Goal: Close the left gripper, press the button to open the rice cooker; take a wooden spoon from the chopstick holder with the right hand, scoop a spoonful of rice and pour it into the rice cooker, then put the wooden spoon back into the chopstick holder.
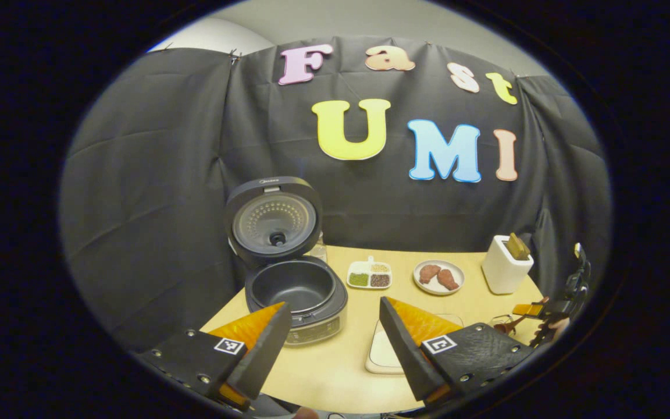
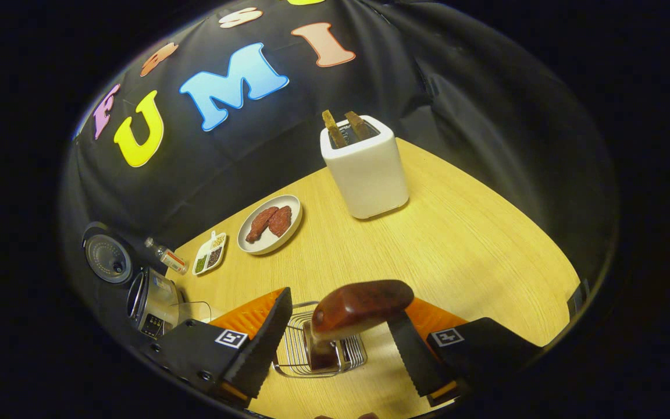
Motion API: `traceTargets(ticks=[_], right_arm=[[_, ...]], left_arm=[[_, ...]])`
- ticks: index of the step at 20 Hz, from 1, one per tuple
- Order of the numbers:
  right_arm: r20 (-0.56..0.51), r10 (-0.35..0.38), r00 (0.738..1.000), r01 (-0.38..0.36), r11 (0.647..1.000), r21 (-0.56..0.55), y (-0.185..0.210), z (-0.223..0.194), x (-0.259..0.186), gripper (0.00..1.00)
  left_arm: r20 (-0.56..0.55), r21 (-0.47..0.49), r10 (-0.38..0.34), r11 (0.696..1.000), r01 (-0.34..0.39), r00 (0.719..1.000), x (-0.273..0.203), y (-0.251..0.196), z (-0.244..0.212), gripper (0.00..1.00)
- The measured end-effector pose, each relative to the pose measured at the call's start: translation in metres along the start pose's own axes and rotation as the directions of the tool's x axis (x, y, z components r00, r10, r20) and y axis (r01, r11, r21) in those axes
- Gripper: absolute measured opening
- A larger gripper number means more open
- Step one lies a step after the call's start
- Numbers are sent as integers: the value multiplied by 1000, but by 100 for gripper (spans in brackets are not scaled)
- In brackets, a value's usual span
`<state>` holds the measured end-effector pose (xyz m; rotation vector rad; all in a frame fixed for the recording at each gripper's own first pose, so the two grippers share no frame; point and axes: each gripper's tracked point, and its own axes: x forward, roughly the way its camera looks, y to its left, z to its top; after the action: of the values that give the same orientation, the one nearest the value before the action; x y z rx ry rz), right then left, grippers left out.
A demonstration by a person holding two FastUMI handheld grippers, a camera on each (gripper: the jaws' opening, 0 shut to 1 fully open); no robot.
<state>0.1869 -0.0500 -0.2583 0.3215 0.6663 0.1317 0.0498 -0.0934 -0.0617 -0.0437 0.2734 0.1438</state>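
While your left gripper [image 1: 335, 326] hangs with its fingers spread wide and nothing between them, the left gripper view has the rice cooker [image 1: 296, 294] just beyond it, lid [image 1: 273, 220] raised and the pot bare.

Turning to the right gripper view, your right gripper [image 2: 341, 326] stands parted around the wooden spoon [image 2: 361, 305], which sits upright in the wire chopstick holder [image 2: 306, 352]; whether the fingers touch it you cannot tell.

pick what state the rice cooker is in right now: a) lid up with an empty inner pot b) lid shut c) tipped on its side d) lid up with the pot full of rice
a: in the left gripper view the rice cooker stands upright on the table with its lid swung up, and the dark inner pot shows bare, with no rice in it.
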Motion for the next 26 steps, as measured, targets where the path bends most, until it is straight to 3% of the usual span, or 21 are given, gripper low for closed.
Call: traceTargets(ticks=[2, 3, 4, 6, 7, 10, 16, 26], right_arm=[[-25, 22, 999, -22, 1000, -9, -1, -3, 12, 98], [-30, 31, 999, -31, 999, -10, -1, -1, 16, 87], [-33, 34, 999, -34, 999, -9, -1, 2, 19, 82], [-61, 54, 997, -53, 998, 18, 3, 2, 19, 43], [-94, 65, 993, -62, 998, 32, 7, -3, 17, 34], [-92, 66, 994, -58, 995, 84, 15, 0, 5, 27], [-57, 99, 993, -98, 995, 17, 36, 12, -27, 26], [124, -63, 990, 60, 998, 28, 39, 50, -81, 25]], left_arm=[[-15, -13, 26, 1000, -26, 1000, -4, -6, -4, 95], [-13, -28, 31, 999, -32, 999, -9, -10, -4, 96], [-13, -37, 40, 999, -40, 999, -12, -15, -4, 95], [-22, -32, 60, 998, -60, 998, -17, -20, -10, 94], [-25, -27, 62, 998, -63, 998, -21, -23, -14, 94], [-35, -47, 57, 997, -59, 998, -26, -30, -16, 95], [-41, -94, 34, 995, -38, 999, -8, -31, -16, 94], [5, -105, -89, 991, 89, 996, 25, 22, -8, 95]])
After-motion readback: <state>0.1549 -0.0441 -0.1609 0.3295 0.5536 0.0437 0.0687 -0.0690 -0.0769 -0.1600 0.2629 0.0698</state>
